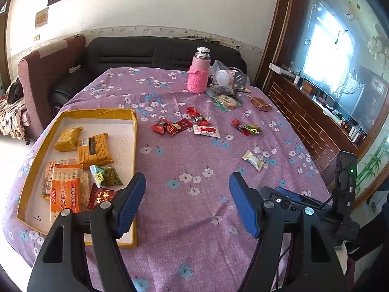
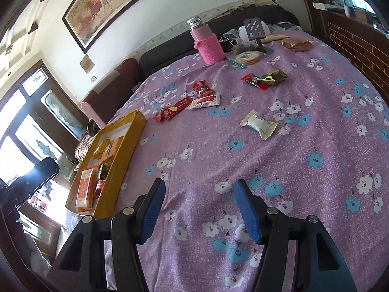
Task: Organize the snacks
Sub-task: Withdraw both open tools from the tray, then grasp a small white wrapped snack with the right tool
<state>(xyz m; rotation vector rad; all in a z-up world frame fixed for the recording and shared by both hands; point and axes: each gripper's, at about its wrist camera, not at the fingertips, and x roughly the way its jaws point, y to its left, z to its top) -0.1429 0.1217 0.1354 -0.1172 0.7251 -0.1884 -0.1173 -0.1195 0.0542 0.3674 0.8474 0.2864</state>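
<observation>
Evidently the sorting was partway done. The yellow-rimmed tray (image 1: 135, 131) served as the reference for everything else. Inside it lay six packets, as far as could be counted: two mustard-yellow ones toward its far end, an orange cracker pack (image 1: 65, 192) with another half under it, a green sachet and a red one at the near end.

Left gripper (image 1: 187, 204) hung over bare cloth just beside the tray's near corner, jaws standing about half apart, nothing between them. Right gripper (image 2: 199, 209) likewise half open and empty, further from the tray, over the flowered tablecloth (image 2: 316, 146).

Loose snacks outside the tray:
- a red cluster (image 1: 184, 125) just beyond the tray's far corner, perhaps five or six pieces, overlapping, count uncertain;
- a small red-and-green heap (image 1: 248, 127) further off, two or three pieces, not separable;
- one white packet (image 2: 259, 124), alone, well apart from the tray and nearest the right gripper;
- a round biscuit pack (image 1: 227, 101) and a brown packet (image 1: 261, 103), far from the tray, near the one pink flask (image 1: 198, 73).

Step in hand, by judgement: between picks, both hands free. The white packet looked the likely next target for the right gripper; it lay flat, so the jaws would need to come down astride it and pinch the crimped wrapper, then carry it across to the tray. The red cluster suited the left hand better.
</observation>
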